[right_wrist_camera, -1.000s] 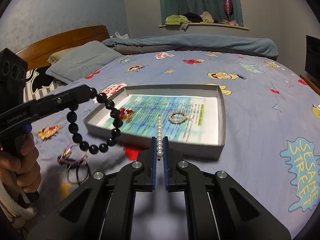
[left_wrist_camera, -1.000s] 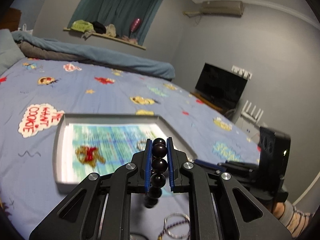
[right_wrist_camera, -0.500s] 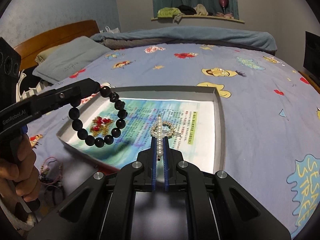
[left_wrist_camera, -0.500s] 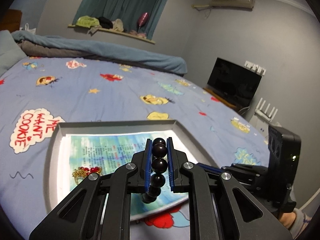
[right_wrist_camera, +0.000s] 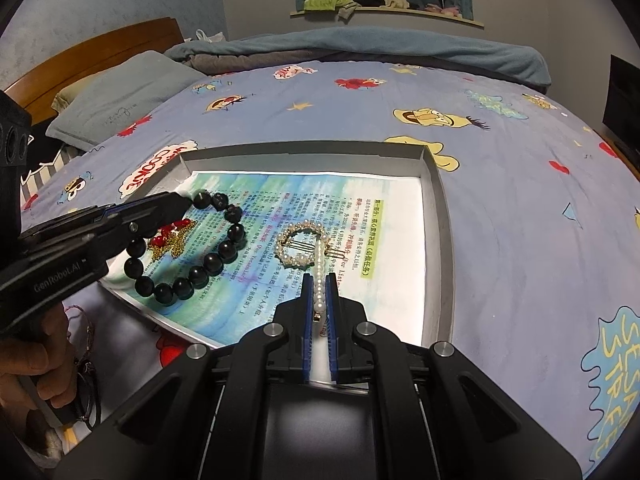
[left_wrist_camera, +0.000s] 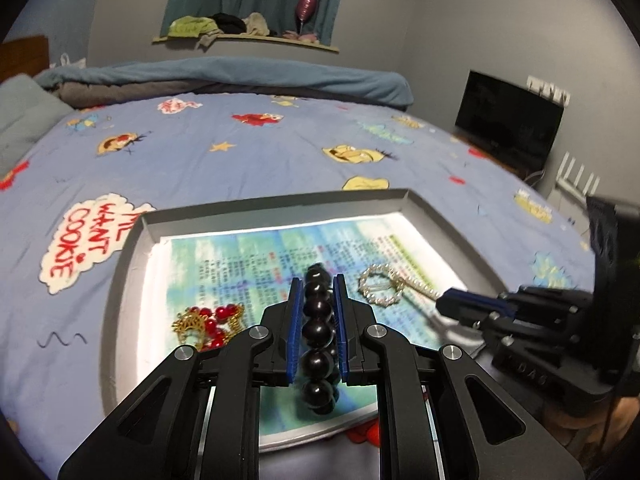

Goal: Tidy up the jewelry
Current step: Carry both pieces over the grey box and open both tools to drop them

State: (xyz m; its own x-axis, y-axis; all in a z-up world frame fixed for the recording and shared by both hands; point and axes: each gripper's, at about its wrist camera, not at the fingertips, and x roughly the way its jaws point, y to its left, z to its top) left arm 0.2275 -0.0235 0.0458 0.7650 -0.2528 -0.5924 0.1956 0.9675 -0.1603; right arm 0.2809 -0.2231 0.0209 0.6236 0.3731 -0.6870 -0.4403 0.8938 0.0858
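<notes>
Left gripper [left_wrist_camera: 316, 320] clamps black bead bracelet [right_wrist_camera: 200, 256] over tray [right_wrist_camera: 438, 240] near its left wall; right gripper [right_wrist_camera: 319, 300] pinches pearl strand [right_wrist_camera: 319, 280] by pearl hairpin [right_wrist_camera: 300, 248] (mid-tray), right half of paper liner [right_wrist_camera: 400, 240] bare

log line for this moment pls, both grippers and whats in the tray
left gripper: shut on black bead bracelet over tray | right gripper: shut on pearl strand | in tray: pearl ring clip, red-gold piece
</notes>
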